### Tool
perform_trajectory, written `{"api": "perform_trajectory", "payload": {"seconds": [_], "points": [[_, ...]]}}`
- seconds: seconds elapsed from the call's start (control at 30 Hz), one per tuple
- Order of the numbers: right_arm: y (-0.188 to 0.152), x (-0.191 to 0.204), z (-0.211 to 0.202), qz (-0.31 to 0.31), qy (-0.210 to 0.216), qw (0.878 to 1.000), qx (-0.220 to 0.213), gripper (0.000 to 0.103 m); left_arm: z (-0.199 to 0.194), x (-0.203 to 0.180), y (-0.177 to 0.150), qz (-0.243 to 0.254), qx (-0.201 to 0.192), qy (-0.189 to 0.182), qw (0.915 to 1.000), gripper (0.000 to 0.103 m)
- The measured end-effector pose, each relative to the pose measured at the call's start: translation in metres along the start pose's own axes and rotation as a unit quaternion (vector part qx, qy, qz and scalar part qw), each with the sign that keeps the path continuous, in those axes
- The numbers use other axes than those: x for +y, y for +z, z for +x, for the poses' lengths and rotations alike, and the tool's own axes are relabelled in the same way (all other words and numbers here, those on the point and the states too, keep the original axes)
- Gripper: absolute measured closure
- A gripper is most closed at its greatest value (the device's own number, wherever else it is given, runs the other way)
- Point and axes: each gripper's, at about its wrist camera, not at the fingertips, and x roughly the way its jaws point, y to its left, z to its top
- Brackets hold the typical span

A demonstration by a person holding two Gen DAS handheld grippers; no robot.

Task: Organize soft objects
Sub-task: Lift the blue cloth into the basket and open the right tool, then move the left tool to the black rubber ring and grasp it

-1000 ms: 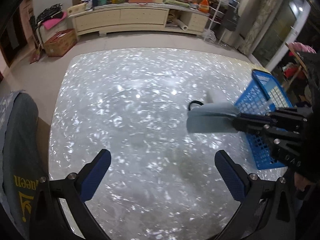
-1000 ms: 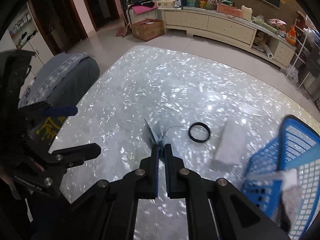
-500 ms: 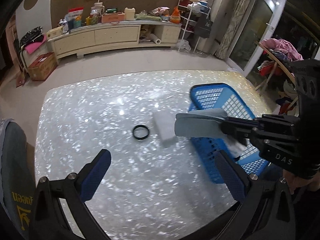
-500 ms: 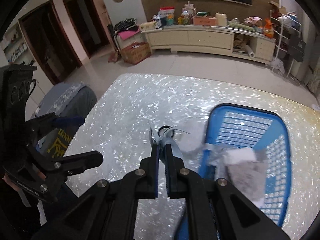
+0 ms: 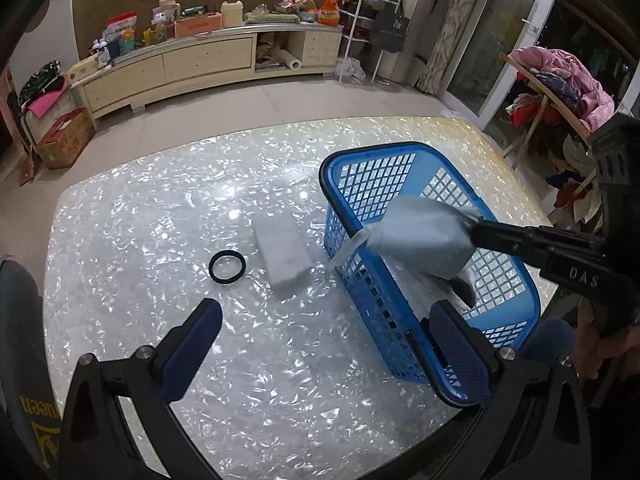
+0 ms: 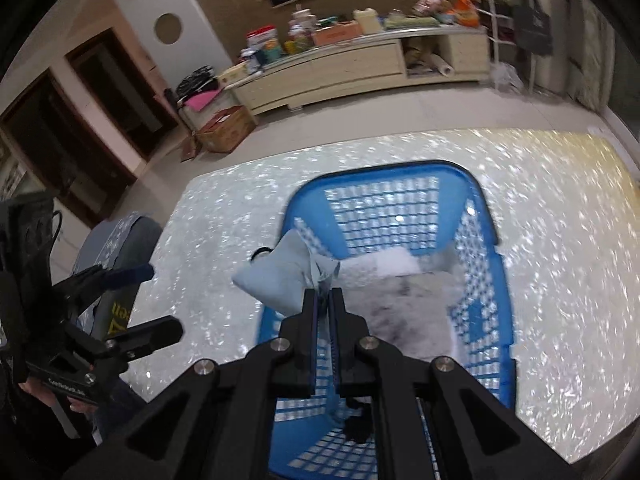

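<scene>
My left gripper (image 5: 320, 356) hangs over the near part of the table (image 5: 140, 208) with its jaws wide apart and nothing between them. From it, the black ring (image 5: 227, 267) lies on the table at about eleven o'clock, flat and free. Just right of the ring, at about twelve o'clock, sits the white foam block (image 5: 284, 254), lying flat and close beside the basket's left wall without clearly touching it. I judge the block light and squashy; I would take it across its short width near the middle, so it does not bend or slip out.

Further right, at about one o'clock, stands the blue basket (image 5: 400, 152), with grey and white soft stuff already on its floor. My right gripper (image 6: 325, 298) is clamped tight on the gathered corner of the pale blue pouch (image 5: 420, 236), which hangs above the basket's left rim, partly over the inside. It sags from the pinch, so I judge it limp and light, with a loose strip trailing toward the rim that could catch there. Holding it by the bunched corner looks secure enough.
</scene>
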Motion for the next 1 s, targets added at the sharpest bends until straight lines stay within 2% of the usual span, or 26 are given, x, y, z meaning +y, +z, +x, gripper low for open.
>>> {"api": "perform_trajectory", "payload": {"seconds": [0.27, 0.43, 0.67, 0.73, 0.8, 0.83, 0.9, 1.0], "points": [[-0.004, -0.036, 0.002, 0.068, -0.023, 0.997, 0.017, 0.098, 0.017, 0.002, 0.002, -0.001, 0.017, 0.002, 0.9999, 0.0], [-0.006, -0.039, 0.002, 0.094, -0.013, 0.995, 0.023, 0.098, 0.026, 0.003, 0.0, -0.004, 0.026, 0.005, 0.9996, 0.0], [-0.017, -0.052, 0.015, 0.12, -0.05, 0.99, 0.053, 0.097, 0.03, 0.004, -0.003, -0.006, 0.033, 0.003, 0.9994, 0.0], [-0.017, -0.048, 0.013, 0.116, -0.067, 0.99, 0.053, 0.091, 0.028, 0.005, -0.004, -0.008, 0.032, 0.003, 0.9995, 0.0], [-0.019, -0.041, 0.007, 0.105, -0.085, 0.99, 0.046, 0.069, 0.026, 0.006, -0.005, -0.008, 0.029, 0.003, 0.9995, 0.0], [-0.018, -0.038, 0.004, 0.098, -0.096, 0.99, 0.043, 0.063, 0.024, 0.007, -0.006, -0.009, 0.028, 0.004, 0.9996, 0.0], [-0.015, -0.033, -0.001, 0.091, -0.109, 0.989, 0.032, 0.045, 0.02, 0.01, -0.007, -0.012, 0.024, 0.005, 0.9996, 0.0], [-0.015, -0.027, -0.015, 0.081, -0.125, 0.989, 0.015, 0.032, 0.013, 0.015, -0.01, -0.015, 0.019, 0.002, 0.9997, 0.0]]}}
